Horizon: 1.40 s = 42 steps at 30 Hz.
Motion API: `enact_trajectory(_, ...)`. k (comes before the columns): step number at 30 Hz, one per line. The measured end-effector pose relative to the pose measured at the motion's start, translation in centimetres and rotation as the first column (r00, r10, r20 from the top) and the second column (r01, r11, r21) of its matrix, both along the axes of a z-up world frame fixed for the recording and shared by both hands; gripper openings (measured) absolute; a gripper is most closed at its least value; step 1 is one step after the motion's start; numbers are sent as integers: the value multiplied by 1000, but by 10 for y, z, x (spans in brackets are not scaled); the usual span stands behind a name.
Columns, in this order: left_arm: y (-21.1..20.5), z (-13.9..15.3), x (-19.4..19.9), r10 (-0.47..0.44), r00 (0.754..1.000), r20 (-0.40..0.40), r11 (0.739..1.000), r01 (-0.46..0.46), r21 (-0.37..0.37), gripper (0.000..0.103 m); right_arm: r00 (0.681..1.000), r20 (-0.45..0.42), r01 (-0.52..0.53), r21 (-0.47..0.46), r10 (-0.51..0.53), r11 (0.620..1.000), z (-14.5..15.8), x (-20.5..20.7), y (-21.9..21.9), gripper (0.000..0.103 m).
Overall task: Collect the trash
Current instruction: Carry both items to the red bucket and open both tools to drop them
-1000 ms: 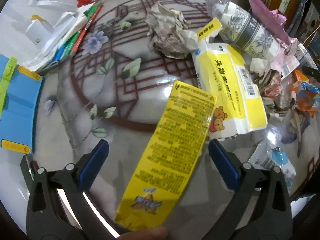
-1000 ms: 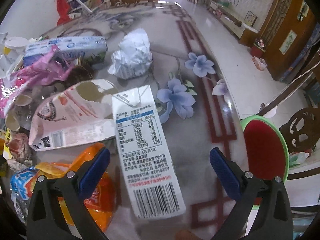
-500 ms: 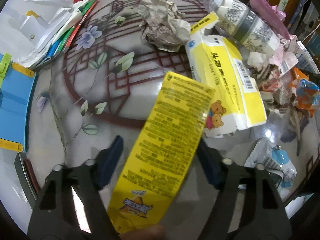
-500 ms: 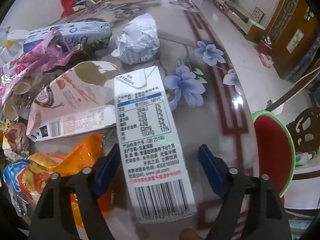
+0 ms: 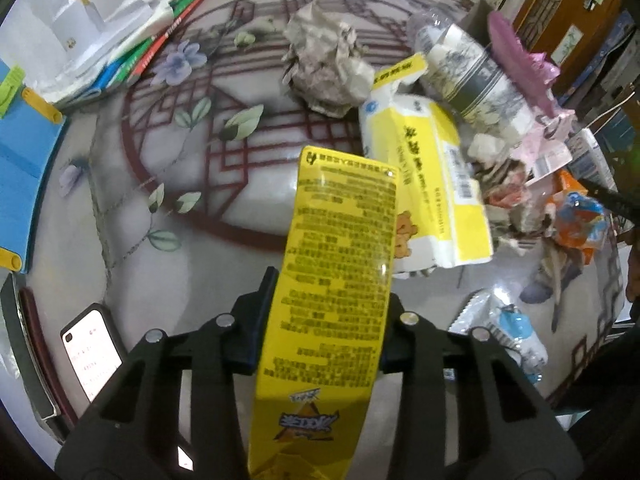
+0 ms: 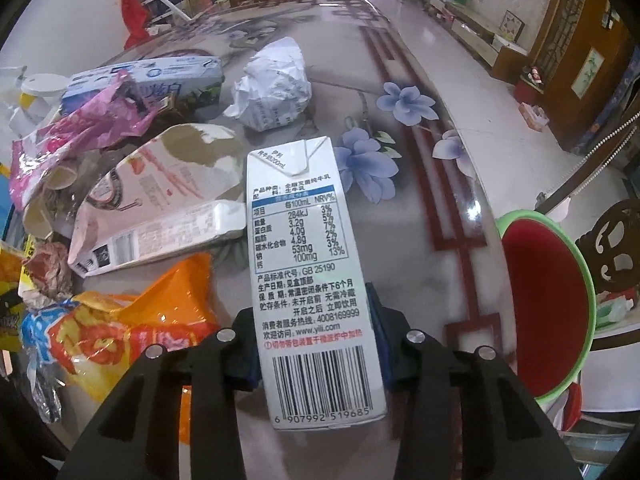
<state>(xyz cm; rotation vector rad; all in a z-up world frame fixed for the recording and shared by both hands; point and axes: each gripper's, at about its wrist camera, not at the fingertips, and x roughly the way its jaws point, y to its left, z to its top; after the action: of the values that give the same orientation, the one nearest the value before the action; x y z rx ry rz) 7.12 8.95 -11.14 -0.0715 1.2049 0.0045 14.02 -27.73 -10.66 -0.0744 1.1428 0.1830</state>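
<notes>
Two grippers closing on trash over a flowered table

The big round table (image 5: pixel 248 216) has painted flowers and red lines; a heap of trash lies on its right side in the left view and its left side in the right view; a red chair (image 6: pixel 540 300) stands at the right, beside the table; the left gripper (image 5: pixel 324 320) is closing its jaws, and the blue pads touch both sides of the yellow carton (image 5: pixel 340 288), near us; the right gripper (image 6: pixel 314 332) is closing too, pads against the white milk carton (image 6: pixel 304 256); a crumpled paper ball (image 5: pixel 324 72) sits far off; a phone (image 5: pixel 92 348) lies near left.
</notes>
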Motion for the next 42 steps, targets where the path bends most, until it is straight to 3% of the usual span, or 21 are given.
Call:
enact_trajectory(7,-4,21,-12,6,997,79,1000,-5,-12,36,998,56,-11,16,10,1000,16,-19,5,39)
enact_trajectory(13,-21,47,-20,-37,986,161,999,33,27,36,991,132,13,60,-21,998,44,-38,-8,39)
enact_trajectory(23,-124,89,1,-208,942,264,976,216,-3,36,972,194,115,111,-135,987,73,-58,-57,39)
enact_trajectory(32,-269,103,37,-413,865,286,892,448,-66,36,938,208,254,139,-279,957,91,-66,-143,39)
enact_trajectory(42,-394,106,74,-522,802,289,788,583,-195,36,912,181,356,97,-368,929,97,-55,-232,39)
